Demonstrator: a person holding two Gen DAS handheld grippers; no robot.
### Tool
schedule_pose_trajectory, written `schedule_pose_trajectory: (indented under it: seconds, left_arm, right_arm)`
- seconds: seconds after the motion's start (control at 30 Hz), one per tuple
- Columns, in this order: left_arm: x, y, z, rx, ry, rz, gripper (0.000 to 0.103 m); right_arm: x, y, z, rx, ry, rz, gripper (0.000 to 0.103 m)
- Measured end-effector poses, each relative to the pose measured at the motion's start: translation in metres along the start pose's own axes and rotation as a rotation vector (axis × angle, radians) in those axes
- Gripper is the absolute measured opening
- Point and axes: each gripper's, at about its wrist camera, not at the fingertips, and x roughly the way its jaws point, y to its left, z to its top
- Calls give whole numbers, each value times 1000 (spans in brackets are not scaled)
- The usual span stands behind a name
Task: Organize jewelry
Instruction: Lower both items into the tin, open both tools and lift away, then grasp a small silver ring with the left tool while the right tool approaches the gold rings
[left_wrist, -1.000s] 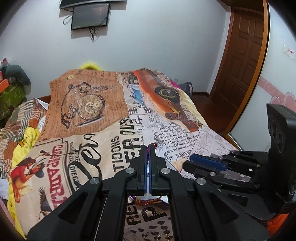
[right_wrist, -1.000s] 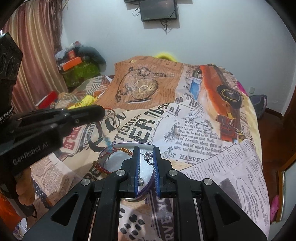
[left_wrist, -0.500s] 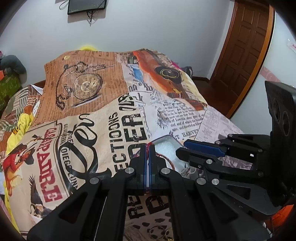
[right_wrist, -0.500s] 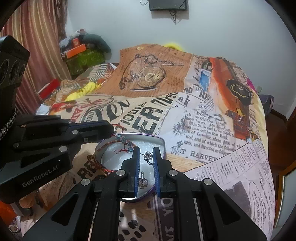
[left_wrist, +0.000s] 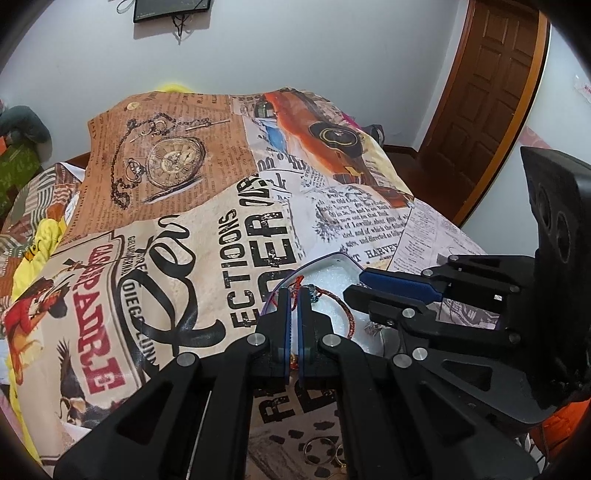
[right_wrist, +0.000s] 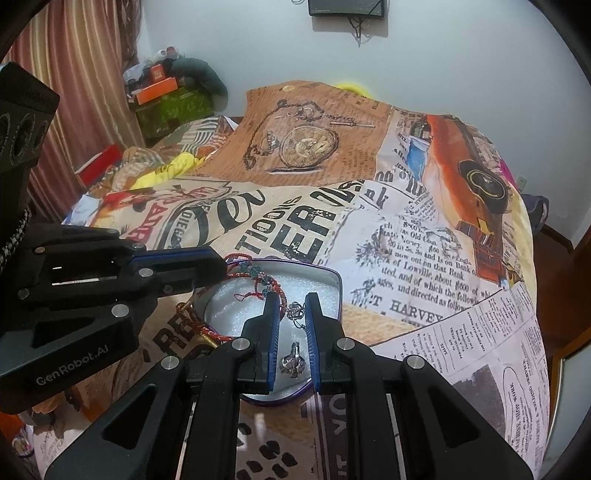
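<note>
Two hand-held grippers are positioned over a heart-shaped metal tin (right_wrist: 325, 275) that rests on a bed covered by a newspaper-print bedspread (right_wrist: 424, 258). The tin is lined with white foam and is rimmed in purple.

The left gripper (left_wrist: 294, 295) is fully closed, and a red braided cord bracelet (left_wrist: 338, 301) is pinched between its blue pads. From the pads, the cord is draped across the tin's rim and onto the foam lining; part of the loop is seen outside the tin on its near left side in the right wrist view. Small teal beads are threaded along the cord.

The right gripper (right_wrist: 291, 314) is nearly closed, with a narrow gap left between the pads. A thin silver chain (right_wrist: 297, 314) is seen in that gap at the fingertips, and a small silver pendant (right_wrist: 291, 363) is hung below it, between the fingers and above the tin's near end. Whether the chain is actually clamped by the pads cannot be told with certainty.

Several gold rings (left_wrist: 319, 448) are laid on the bedspread, near the lower edge of the left wrist view. A dark screen (right_wrist: 347, 7) is mounted on the white wall behind the bed.
</note>
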Motion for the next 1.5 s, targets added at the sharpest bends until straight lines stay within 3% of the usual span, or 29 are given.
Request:
schedule_pose_trajectory:
  seconds: [0.1,0.23,0.3,0.53,0.7,0.97,1.27,1.5]
  left_arm:
    - [-4,1,0,0,-6,10,1]
    - [-11,2,-1,3,-11,25,2]
    - [-13,2,-1,2,-11,29,2]
    - [-30,1,-2,4,-25,47,3]
    - [-48,-4,-5,8,-49,58,21]
    - [-79,-10,-10,8,-82,74,35]
    - [-106,-11,-32,-4,-73,88,42]
    - [-108,-2,-61,-35,-16,88,42]
  right_arm:
    - [-1,3,0,-9,2,-8,13]
    - [-5,6,0,-21,-4,-33,32]
    - [-9,7,1,-25,-15,-43,35]
    - [-25,11,3,-27,-37,-60,35]
    - [-42,16,2,-27,-56,-79,35]
    - [-74,22,-3,-5,-95,-99,35]
    - [-102,36,-18,17,-109,-106,35]
    - [-106,49,-34,20,-82,-99,35]
